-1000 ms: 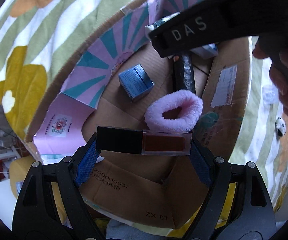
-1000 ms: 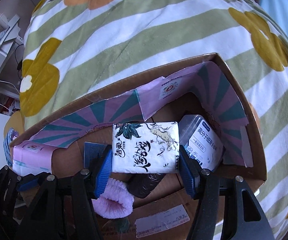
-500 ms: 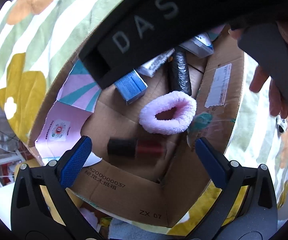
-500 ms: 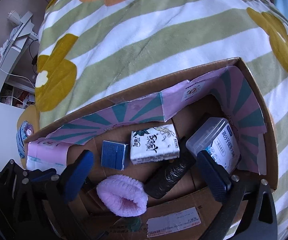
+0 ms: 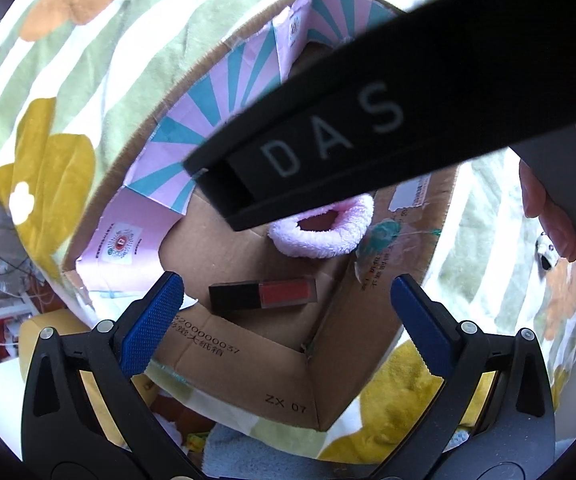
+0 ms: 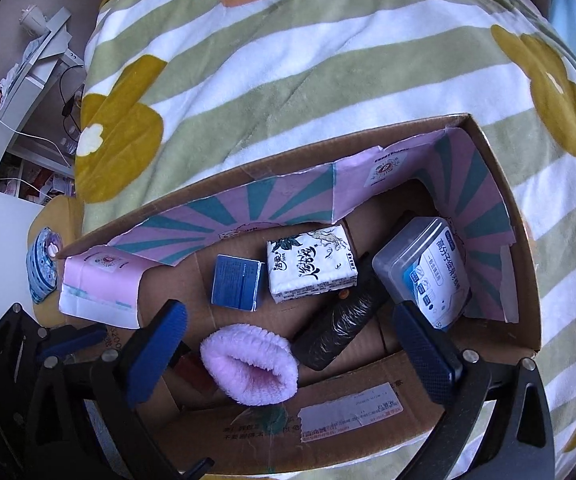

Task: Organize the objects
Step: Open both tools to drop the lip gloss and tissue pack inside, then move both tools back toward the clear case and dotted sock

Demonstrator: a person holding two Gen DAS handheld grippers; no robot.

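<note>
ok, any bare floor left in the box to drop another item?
Bare cardboard between the blue box, pink scrunchie and pink flap; also around the lipstick. Crowded at the tissue pack, black roll and plastic case.

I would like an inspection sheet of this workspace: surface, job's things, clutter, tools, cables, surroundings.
Surface: striped flower blanket carrying an open cardboard box.
Job's things: in the box lie a lip gloss, pink scrunchie, blue carton, tissue pack, black roll and clear case.
Clutter: blue patterned pouch outside the box.
Tools: left tool open, empty, above the lip gloss; right tool open, empty.
Cables: white cable beside the bed.
Surroundings: white desk at left.
</note>
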